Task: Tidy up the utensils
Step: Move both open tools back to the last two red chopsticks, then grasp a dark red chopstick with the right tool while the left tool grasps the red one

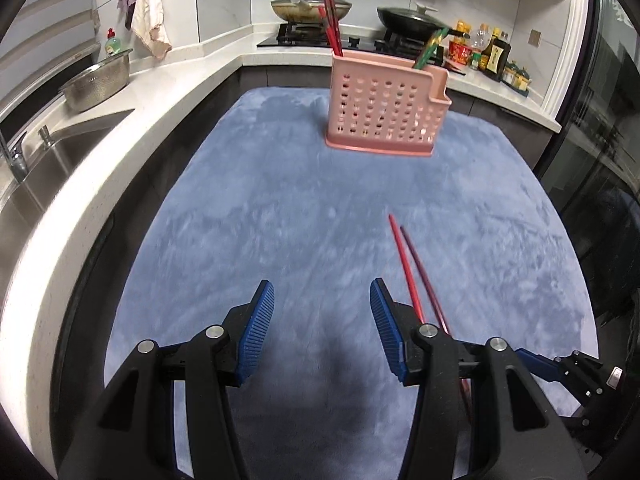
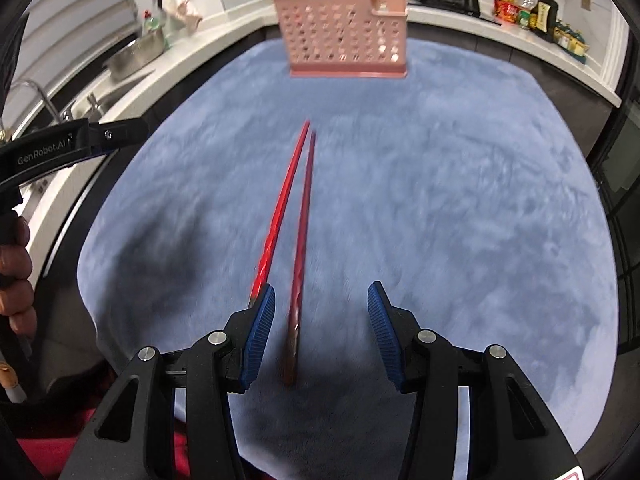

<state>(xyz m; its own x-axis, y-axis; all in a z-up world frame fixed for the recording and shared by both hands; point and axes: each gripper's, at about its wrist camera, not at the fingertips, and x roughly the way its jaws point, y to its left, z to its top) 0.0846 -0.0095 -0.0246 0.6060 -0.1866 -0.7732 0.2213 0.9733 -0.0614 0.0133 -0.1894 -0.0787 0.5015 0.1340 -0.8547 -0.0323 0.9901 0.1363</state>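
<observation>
A pink perforated utensil holder (image 1: 383, 106) stands at the far side of the blue cloth and also shows in the right wrist view (image 2: 346, 38). It holds red chopsticks (image 1: 333, 26) on its left and green ones (image 1: 430, 46) on its right. A loose pair of red chopsticks (image 2: 298, 216) lies on the cloth, its near ends between and beside my right gripper's fingers. My right gripper (image 2: 322, 312) is open around the darker stick. My left gripper (image 1: 322, 308) is open and empty, with the pair (image 1: 410, 268) just to its right.
The blue cloth (image 1: 280, 208) covers the table. A white counter with a sink (image 1: 48, 168) and a steel colander (image 1: 98, 82) runs along the left. A stove with pans (image 1: 310, 8) and sauce bottles (image 1: 486, 54) are at the back. The left gripper's body (image 2: 60, 148) shows at the left.
</observation>
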